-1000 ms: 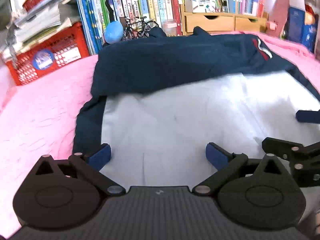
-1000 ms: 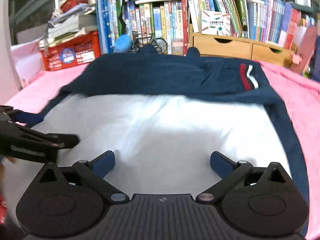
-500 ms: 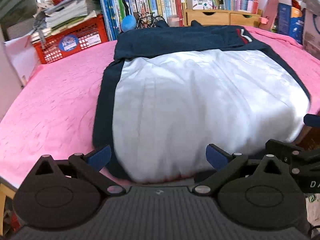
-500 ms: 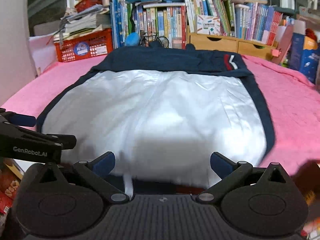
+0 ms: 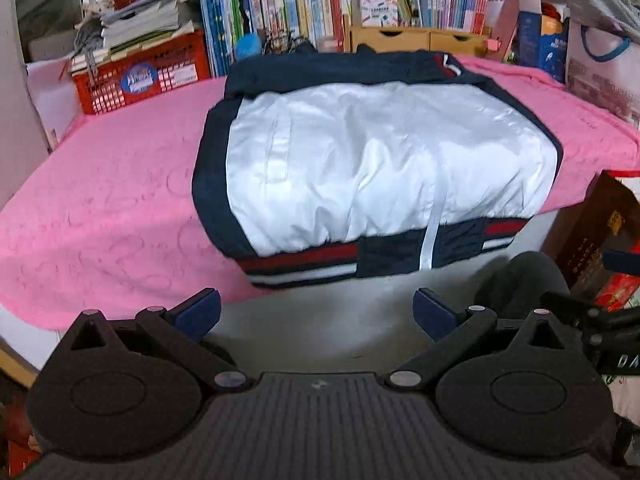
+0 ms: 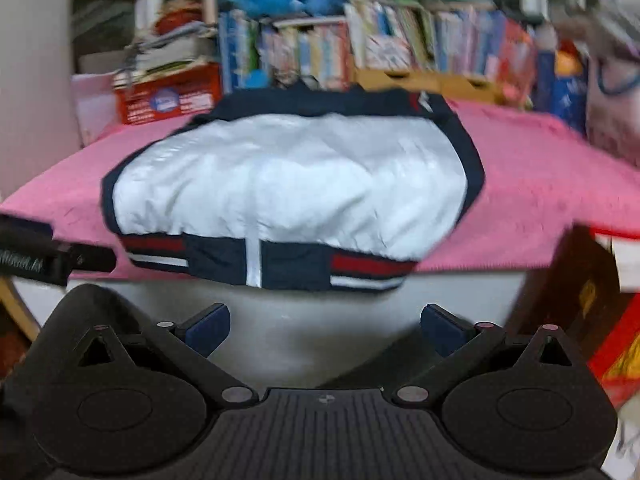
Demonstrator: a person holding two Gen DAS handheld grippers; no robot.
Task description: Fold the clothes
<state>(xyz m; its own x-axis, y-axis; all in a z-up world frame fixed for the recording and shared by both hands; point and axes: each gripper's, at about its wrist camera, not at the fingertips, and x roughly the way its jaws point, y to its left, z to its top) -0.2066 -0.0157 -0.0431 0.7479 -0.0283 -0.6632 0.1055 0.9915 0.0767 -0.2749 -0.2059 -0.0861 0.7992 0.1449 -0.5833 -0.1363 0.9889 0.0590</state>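
Note:
A navy and white jacket (image 5: 372, 168) lies spread on the pink-covered table (image 5: 112, 208). Its striped red, white and navy hem hangs over the table's front edge. It also shows in the right wrist view (image 6: 288, 184). My left gripper (image 5: 316, 314) is open and empty, held below and in front of the table edge, apart from the hem. My right gripper (image 6: 325, 327) is open and empty at about the same spot. Part of the right gripper shows at the right of the left wrist view (image 5: 600, 320).
A red basket (image 5: 140, 76) with papers stands at the table's back left. Books (image 5: 304, 12) and wooden drawers (image 5: 416, 40) line the back. Boxes (image 5: 600, 232) and a bag (image 5: 604, 64) stand at the right. The table's white front (image 5: 332, 320) faces me.
Both grippers have pulled back from over the jacket to below and in front of the table edge. The jacket's striped hem now shows hanging over the edge.

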